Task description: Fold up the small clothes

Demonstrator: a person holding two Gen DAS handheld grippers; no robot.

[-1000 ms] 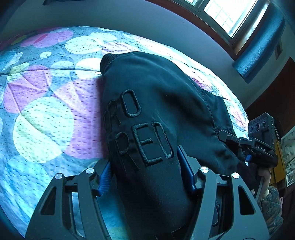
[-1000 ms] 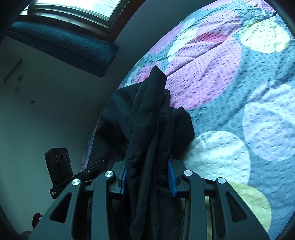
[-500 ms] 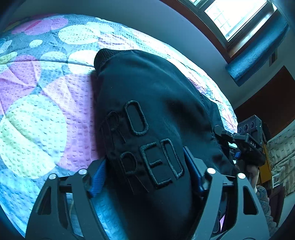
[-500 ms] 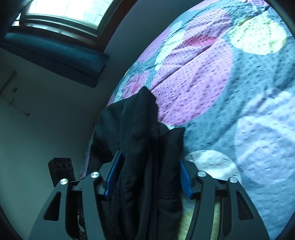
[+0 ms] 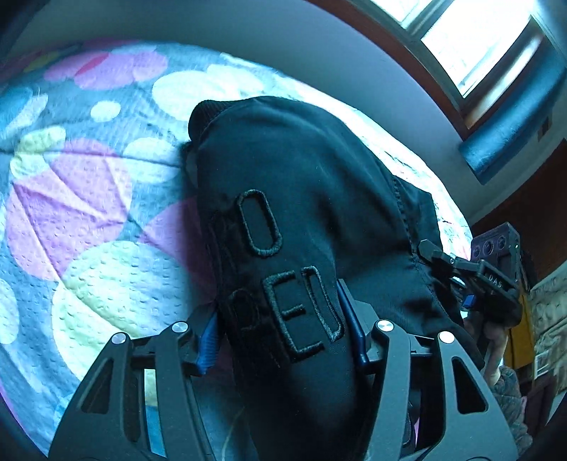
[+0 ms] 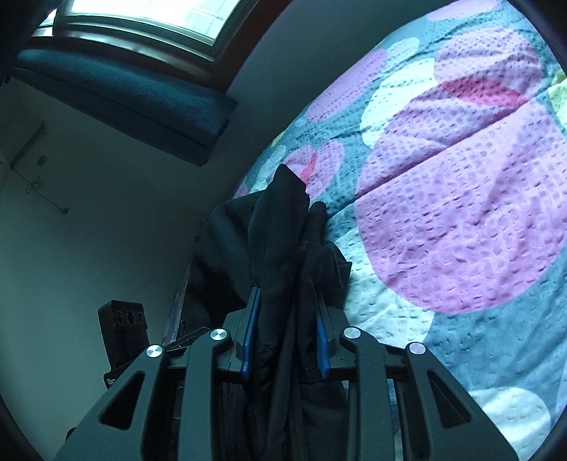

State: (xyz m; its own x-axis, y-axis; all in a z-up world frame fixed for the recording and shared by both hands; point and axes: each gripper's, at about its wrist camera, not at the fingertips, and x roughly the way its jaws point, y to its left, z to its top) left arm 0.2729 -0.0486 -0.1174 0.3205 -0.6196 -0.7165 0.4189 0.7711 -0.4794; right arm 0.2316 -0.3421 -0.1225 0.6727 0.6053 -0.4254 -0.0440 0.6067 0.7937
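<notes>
Closest to my left camera, my left gripper (image 5: 283,340) is clamped on the black garment (image 5: 304,198): both blue-padded fingers (image 5: 209,340) press into a thick fold of it, right across the raised black lettering (image 5: 294,312) stitched on the fabric. From there the garment runs up and away from me, draped over the bedspread (image 5: 106,255), and ends in a ribbed cuff (image 5: 202,113) at its far left corner. A stitched seam runs down its right side.

On the right edge of that view I see my right gripper (image 5: 436,259) biting the garment's other edge, with its camera block behind it and my hand (image 5: 496,344) below on the handle.

In my right camera, the right gripper (image 6: 287,340) is closed on a bunched, vertical bundle of the same black cloth (image 6: 280,227); the fabric fills the gap between the blue pads and hangs down past them. The bundle rises to a point over the bedspread (image 6: 460,220), which spreads to the right with large pink, white and pale yellow circles on grey-blue. To the lower left, the left gripper's camera block (image 6: 124,326) shows.

Farthest off are a plain wall (image 6: 88,230), a dark blue blind (image 6: 124,99) and a bright window (image 6: 149,10).
</notes>
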